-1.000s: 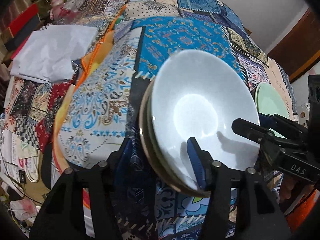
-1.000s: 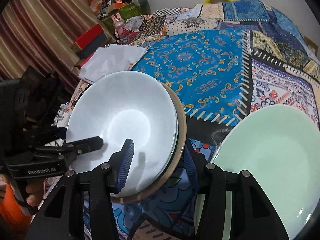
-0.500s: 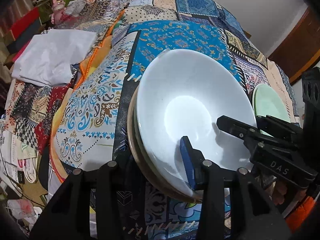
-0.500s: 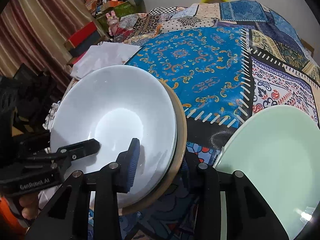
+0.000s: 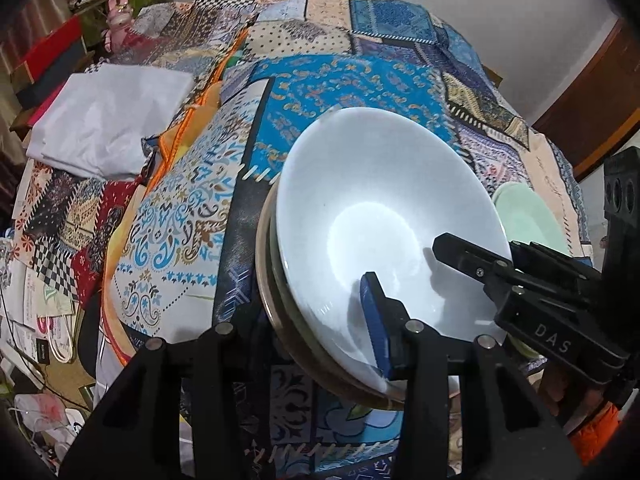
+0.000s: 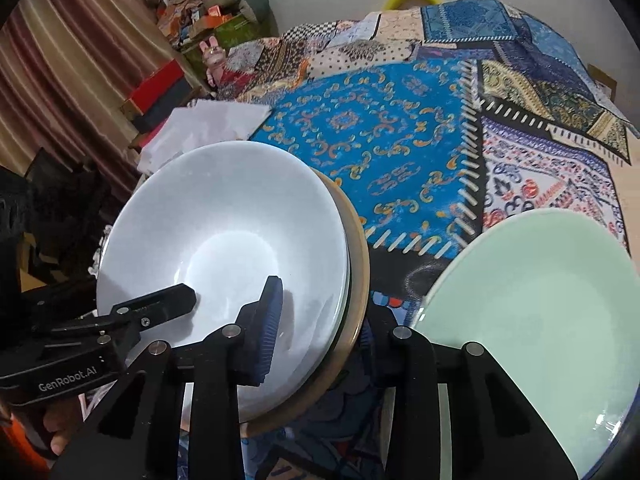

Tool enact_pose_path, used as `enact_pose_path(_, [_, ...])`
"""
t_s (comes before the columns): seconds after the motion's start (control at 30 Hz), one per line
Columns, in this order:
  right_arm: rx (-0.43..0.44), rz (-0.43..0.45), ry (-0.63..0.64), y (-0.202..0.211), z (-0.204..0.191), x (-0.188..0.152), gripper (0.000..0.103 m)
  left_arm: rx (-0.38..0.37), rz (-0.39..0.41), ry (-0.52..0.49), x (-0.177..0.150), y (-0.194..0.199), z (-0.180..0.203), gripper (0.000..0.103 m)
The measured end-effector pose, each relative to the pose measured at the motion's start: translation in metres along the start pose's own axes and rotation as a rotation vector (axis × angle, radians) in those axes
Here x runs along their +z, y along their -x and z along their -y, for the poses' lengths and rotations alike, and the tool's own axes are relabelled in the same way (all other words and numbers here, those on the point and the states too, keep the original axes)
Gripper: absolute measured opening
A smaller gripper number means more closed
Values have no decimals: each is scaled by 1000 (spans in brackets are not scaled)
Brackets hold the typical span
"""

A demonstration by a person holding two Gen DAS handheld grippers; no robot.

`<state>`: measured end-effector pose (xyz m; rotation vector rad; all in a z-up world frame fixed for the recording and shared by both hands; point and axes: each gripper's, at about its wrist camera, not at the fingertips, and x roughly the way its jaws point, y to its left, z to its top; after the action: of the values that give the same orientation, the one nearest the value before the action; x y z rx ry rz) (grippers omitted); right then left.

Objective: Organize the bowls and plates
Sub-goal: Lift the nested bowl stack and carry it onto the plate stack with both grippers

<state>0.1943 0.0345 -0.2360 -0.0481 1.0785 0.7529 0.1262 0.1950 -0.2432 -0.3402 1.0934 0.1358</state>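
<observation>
Two grippers share one load: a stack of dishes, with a white bowl nested on top of a tan-rimmed dish, is held at centre frame in both views, seemingly raised above a patchwork cloth. Each tool grips the stack's near rim, one blue-padded finger inside the bowl and the other beneath the stack: the left gripper at lower centre of its own view, the right gripper likewise in its own. Both sets of jaws are closed down to the thickness of the stacked rims, holding them rather than gaping wide. Judged from these frames, the step in hand is carrying the stack toward its resting place, and doing it well probably means keeping both grips even and the rims level, since glazed ware pinched only at one edge could slide or tilt out; a slow, flat set-down looks safer than a drop. Only the right wrist view shows the full pale green plate lying at lower right, just beside the stack; the left wrist view catches a mere sliver of it at right, but alone reveals the folded white cloth at upper left in full.
</observation>
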Motion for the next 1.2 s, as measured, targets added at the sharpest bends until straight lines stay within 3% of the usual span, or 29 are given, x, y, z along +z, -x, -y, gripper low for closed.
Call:
enact_pose_path(0.5, [-54, 116, -20, 57, 23, 5, 31, -52, 46, -53, 19, 26, 49, 42])
enact_pose_path(1.2, [-106, 155, -81, 108, 78, -17, 31, -86, 34, -147, 18, 25, 132, 42])
